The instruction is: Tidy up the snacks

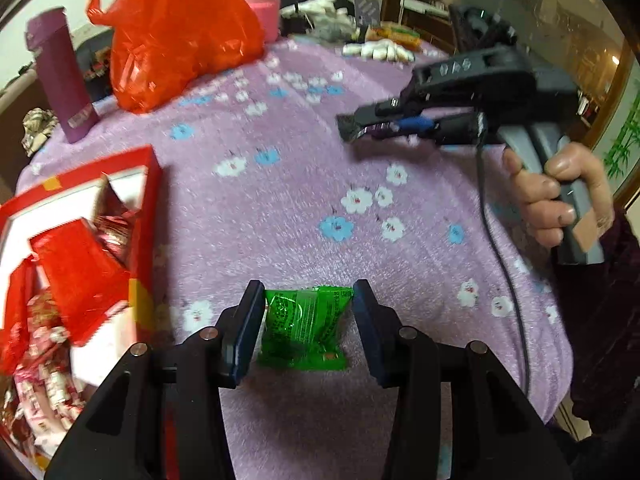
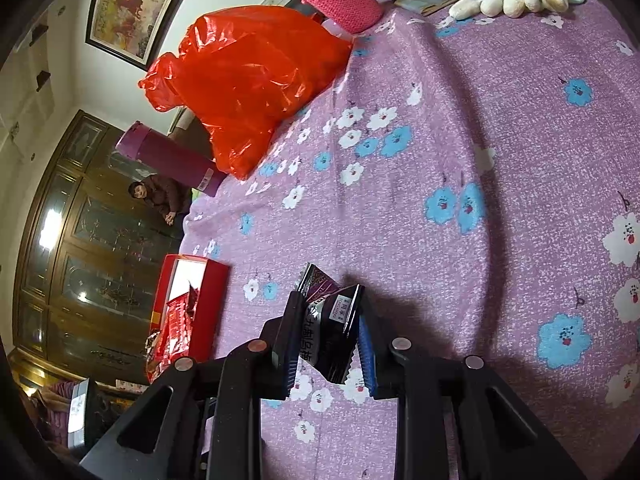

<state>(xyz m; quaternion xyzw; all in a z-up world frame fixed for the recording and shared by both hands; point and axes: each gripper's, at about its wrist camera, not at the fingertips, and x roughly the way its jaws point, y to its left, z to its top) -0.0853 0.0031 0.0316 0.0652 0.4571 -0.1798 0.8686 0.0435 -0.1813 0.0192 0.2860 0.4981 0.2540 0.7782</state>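
Left of the left gripper [image 1: 308, 320] sits the red box [image 1: 144, 240] of snacks (crowded with red wrappers); its jaws clamp the green packet [image 1: 304, 328] above the flowered purple cloth [image 1: 280, 200]; to the right, the right gripper [image 2: 326, 336] has its jaws closed on dark packets [image 2: 334, 332], red bag [image 2: 248, 88] far beyond them.

The worktop [image 1: 280, 208] wears a lilac cloth strewn with white and blue flowers. A green packet [image 1: 304, 328] sits between dark blue pads [image 1: 244, 336] of the black left tool [image 1: 306, 320]. The box [image 1: 146, 216] is red with yellow patches and a white inside. The plastic bag [image 1: 176, 32] is orange-red, the flask [image 1: 60, 76] plum, the bottle's knitted sleeve [image 2: 342, 0] pink.
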